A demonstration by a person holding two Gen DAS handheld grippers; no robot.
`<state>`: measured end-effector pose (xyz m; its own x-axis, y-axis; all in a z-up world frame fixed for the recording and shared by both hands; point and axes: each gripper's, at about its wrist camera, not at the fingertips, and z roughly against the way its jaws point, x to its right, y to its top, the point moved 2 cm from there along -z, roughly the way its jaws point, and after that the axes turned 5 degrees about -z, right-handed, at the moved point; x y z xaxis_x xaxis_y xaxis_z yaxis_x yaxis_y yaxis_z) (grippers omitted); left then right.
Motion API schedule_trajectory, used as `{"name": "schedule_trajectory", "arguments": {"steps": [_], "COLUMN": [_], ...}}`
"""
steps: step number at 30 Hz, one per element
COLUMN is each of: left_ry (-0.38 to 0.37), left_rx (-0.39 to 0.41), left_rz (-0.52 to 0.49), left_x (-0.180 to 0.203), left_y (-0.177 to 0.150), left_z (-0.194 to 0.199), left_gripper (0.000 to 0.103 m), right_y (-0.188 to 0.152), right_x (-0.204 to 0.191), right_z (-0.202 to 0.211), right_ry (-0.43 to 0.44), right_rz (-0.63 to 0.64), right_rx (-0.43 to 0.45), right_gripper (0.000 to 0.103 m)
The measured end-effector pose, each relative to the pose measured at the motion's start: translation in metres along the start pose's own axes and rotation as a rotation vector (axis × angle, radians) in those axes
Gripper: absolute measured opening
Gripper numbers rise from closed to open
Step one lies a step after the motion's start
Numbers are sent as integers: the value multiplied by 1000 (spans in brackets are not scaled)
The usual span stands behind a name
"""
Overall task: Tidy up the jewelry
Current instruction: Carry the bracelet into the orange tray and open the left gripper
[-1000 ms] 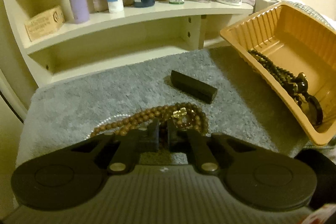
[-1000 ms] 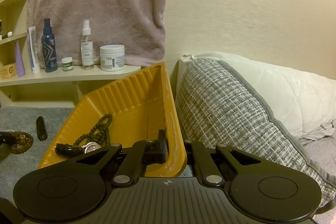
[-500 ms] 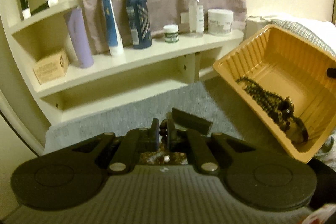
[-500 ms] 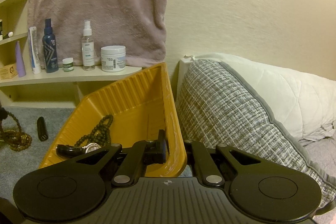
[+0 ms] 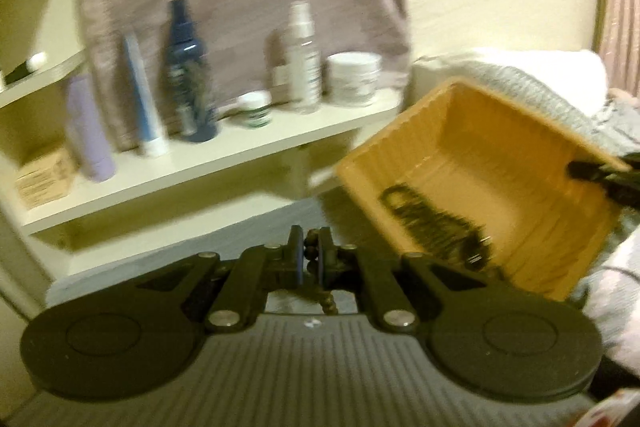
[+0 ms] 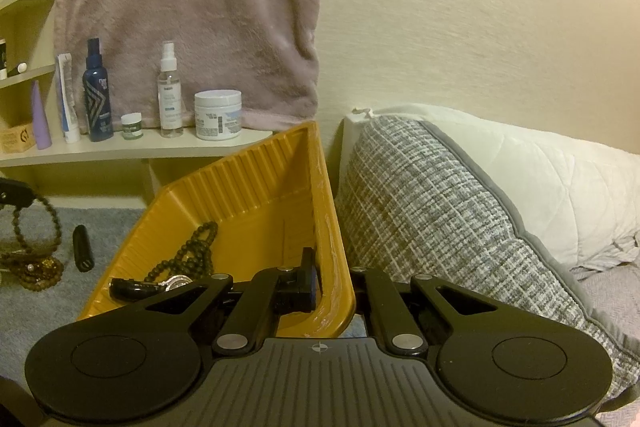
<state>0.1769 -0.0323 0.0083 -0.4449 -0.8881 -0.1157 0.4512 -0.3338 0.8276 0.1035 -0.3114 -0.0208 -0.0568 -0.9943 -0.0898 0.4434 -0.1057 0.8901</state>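
Observation:
My left gripper (image 5: pixel 310 255) is shut on a brown bead necklace (image 5: pixel 326 301), whose beads show between and below the fingers. From the right wrist view the necklace (image 6: pixel 36 227) hangs in loops from the left gripper at the far left, its lower end still on the grey mat (image 6: pixel 108 227). My right gripper (image 6: pixel 332 275) is shut on the rim of a tilted yellow tray (image 6: pixel 256 187). Inside the tray lie a dark bead strand (image 6: pixel 192 251) and a black bangle (image 6: pixel 128 289). The tray (image 5: pixel 500 147) sits right of the left gripper.
A small black bar (image 6: pixel 82 247) lies on the mat beside the tray. A cream shelf (image 6: pixel 120 147) behind holds bottles, tubes and jars under a hanging mauve towel (image 6: pixel 192 7). A grey woven pillow (image 6: pixel 432 211) and a white pillow (image 6: pixel 560 179) press against the tray's right side.
My left gripper has risen from the mat with the brown necklace, so the strand now dangles. The right gripper and the tray have stayed still.

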Motion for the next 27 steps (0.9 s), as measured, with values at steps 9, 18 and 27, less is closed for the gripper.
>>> {"name": "schedule_trajectory", "arguments": {"steps": [9, 18, 27], "left_ry": [-224, -334, -320], "left_rx": [50, 39, 7], "left_rz": [-19, -78, -76], "left_x": [68, 110, 114], "left_y": [25, 30, 28], "left_z": [-8, -19, -30], "left_gripper": [6, 6, 33], "right_y": [1, 1, 0], "right_x": [-1, 0, 2], "right_z": [0, 0, -1], "right_ry": [1, 4, 3], "right_rz": [-2, -13, -18], "right_rx": [1, 1, 0], "right_gripper": [5, 5, 5]}}
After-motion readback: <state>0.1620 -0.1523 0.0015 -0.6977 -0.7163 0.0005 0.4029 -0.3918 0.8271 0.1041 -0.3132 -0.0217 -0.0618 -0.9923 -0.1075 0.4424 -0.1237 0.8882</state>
